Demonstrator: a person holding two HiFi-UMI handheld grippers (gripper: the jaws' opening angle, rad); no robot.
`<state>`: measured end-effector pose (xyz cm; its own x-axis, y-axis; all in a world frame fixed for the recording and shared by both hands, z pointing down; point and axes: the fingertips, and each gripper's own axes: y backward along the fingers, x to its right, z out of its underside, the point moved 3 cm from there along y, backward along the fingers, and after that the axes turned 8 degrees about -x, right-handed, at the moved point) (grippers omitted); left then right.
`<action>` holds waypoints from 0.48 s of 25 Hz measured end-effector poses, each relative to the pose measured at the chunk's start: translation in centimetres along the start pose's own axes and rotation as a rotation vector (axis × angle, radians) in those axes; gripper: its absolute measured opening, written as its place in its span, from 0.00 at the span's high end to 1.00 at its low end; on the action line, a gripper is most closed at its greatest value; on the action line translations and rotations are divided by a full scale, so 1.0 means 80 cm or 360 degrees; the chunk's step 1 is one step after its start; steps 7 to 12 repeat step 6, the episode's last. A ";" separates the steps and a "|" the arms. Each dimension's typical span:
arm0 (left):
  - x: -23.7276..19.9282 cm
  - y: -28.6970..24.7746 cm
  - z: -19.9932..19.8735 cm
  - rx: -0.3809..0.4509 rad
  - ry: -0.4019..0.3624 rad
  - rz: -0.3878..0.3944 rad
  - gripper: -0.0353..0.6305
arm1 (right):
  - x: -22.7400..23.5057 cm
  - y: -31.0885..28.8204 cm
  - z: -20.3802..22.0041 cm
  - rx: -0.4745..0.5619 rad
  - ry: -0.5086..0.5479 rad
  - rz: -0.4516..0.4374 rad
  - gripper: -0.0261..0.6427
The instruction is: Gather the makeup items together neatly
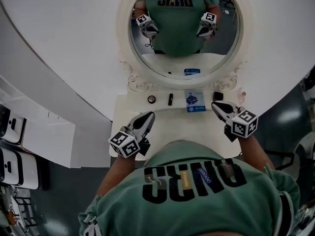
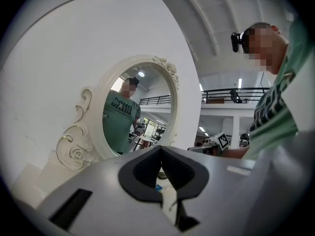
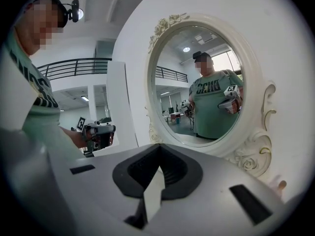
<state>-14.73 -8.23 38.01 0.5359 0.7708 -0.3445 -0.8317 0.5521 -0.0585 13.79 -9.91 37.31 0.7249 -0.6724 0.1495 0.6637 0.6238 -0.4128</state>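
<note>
The person wears a sage-green, short-sleeved T-shirt (image 1: 197, 200) with heavy black block lettering (image 1: 162, 183) across the chest. A few letters carry small yellow and blue patterned insets. A black camera (image 2: 237, 39) is strapped at the head, at about 1 o'clock in the left gripper view. The left hand-held gripper (image 1: 147, 117), at 7 o'clock in the head view, and the right hand-held gripper (image 1: 216, 105), at 3 o'clock, have pale grey shells and tapered black jaws with dark rubber pads. Each bears a white cube (image 1: 125, 144) printed with black square markers.
</note>
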 end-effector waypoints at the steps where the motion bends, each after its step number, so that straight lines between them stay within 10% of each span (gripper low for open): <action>1: 0.001 -0.001 0.000 0.0002 -0.0001 0.0004 0.93 | 0.000 0.001 0.001 0.0001 -0.0003 0.0002 0.97; 12: 0.002 0.001 0.005 -0.0003 -0.0010 0.0013 0.93 | -0.004 0.001 0.007 -0.0007 0.0002 0.0004 0.97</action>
